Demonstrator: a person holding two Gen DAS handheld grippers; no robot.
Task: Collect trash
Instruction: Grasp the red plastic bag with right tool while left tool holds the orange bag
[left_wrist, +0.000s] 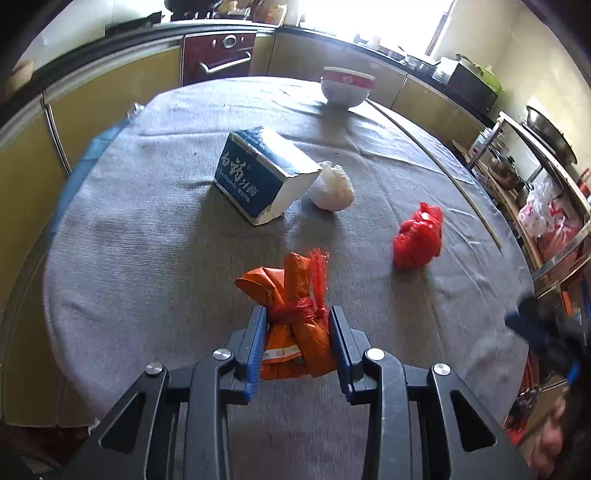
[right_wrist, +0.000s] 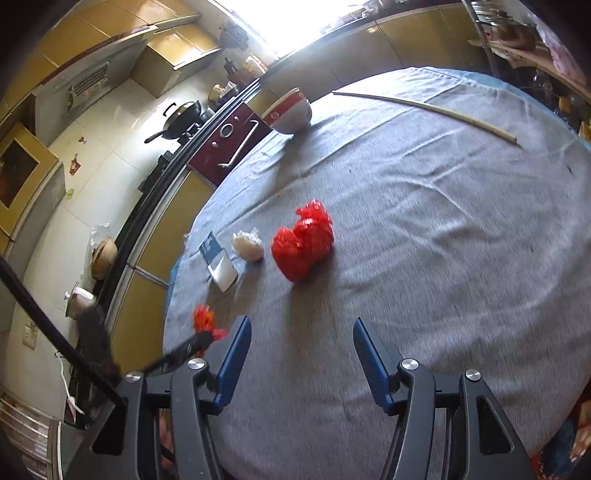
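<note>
Left edge of the table (left_wrist: 129, 258): grey cloth, a blue strip showing beneath at the rim. My left claw (left_wrist: 297, 332) is clamped on the orange bundle (left_wrist: 295, 295), pads pressing both sides at the red tie; the bundle's folded top sticks out ahead of the fingertips and its lower end sits back between the fingers. Cannot tell whether it is clear of the cloth or resting on it. Beyond it, the torn blue box (left_wrist: 258, 177) lies on its side, with the white wad (left_wrist: 332, 188) touching its right corner. Further right, well apart from both, the red bag (left_wrist: 417, 236). Far side: a red-and-white bowl (left_wrist: 347, 86) and a long thin stick (left_wrist: 443, 170) near the right rim. My right claw (right_wrist: 301, 354) hangs above bare cloth, jaws wide, nothing between them, the red bag (right_wrist: 303, 240) ahead of it. Risks as I judge them: the grip is on crumpled wrapper, soft and slick, so the bundle may slide out if I swing fast; the tie could slip and let the folds spread. Going for the red bag, thin plastic may flatten and leave me pinching cloth. Box and wad touch, so taking one may drag the other.
</note>
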